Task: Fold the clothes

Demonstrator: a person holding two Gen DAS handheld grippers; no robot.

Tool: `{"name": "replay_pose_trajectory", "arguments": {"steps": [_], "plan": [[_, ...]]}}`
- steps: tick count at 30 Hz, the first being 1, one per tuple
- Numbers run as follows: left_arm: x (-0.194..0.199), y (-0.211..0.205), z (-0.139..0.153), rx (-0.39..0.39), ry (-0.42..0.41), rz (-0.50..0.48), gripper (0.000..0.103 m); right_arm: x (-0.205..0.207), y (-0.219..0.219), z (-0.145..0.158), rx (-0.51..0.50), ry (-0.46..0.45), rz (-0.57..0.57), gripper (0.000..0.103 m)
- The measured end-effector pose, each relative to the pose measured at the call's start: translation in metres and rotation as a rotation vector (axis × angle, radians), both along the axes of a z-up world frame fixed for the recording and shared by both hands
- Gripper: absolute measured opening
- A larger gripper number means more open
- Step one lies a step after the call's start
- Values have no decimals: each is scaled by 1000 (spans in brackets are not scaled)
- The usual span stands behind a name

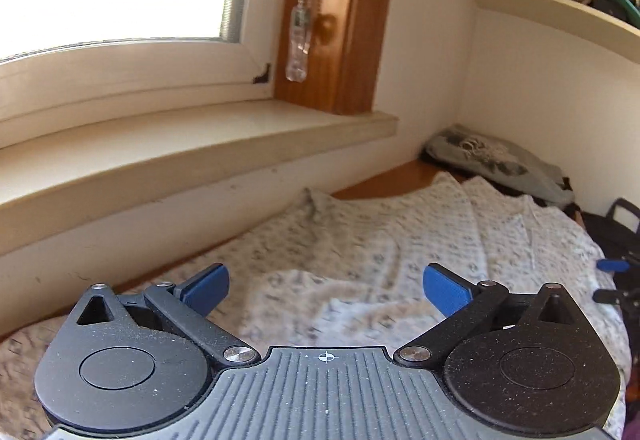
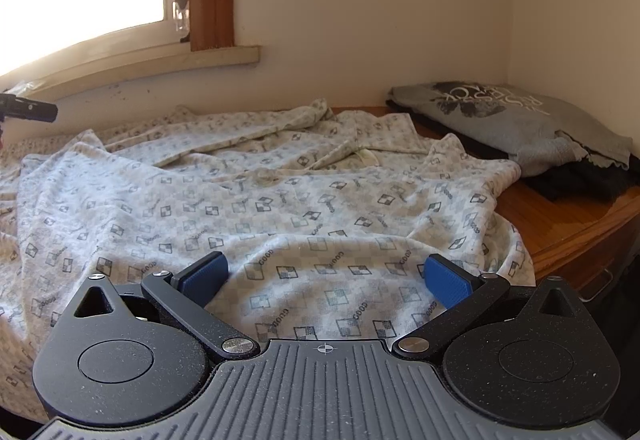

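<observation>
Both grippers built alike: left gripper (image 1: 326, 290) and right gripper (image 2: 326, 282) each carry two blue ribbed pads (image 1: 210, 286) on black link arms. Silver screws (image 2: 414, 344) are set at the pivots. Round black housings (image 2: 120, 360) sit at 8 and 4 o'clock, grey ribbed body (image 1: 326, 400) at 6, marked with a white crosshair (image 1: 326, 357).

A wooden orange-brown surface (image 2: 560, 216) is seen against a cream wall. A pale, checker-printed cotton garment (image 2: 280, 200) is spread rumpled across it. A folded grey printed T-shirt (image 2: 520, 116) is stacked on dark clothing (image 2: 588, 182) in the far corner.
</observation>
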State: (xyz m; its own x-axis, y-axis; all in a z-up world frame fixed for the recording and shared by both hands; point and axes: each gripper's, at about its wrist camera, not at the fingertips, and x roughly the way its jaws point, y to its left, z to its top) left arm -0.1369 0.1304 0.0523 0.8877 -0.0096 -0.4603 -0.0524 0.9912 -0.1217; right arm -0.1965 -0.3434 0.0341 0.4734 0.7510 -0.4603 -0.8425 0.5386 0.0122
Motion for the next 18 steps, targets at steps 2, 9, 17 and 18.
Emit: {"name": "replay_pose_trajectory", "arguments": {"steps": [2, 9, 17, 18], "plan": [[-1, -5, 0, -1, -4, -14, 103, 0, 0, 0, 1, 0, 1, 103], [1, -10, -11, 18, 42, -58, 103, 0, 2, 1, -10, 7, -4, 103], [-5, -10, -4, 53, 30, -45, 103, -3, 8, 14, -46, 27, -2, 103], [-7, -11, -2, 61, 28, -43, 103, -5, 9, 16, -49, 23, 5, 103]]}}
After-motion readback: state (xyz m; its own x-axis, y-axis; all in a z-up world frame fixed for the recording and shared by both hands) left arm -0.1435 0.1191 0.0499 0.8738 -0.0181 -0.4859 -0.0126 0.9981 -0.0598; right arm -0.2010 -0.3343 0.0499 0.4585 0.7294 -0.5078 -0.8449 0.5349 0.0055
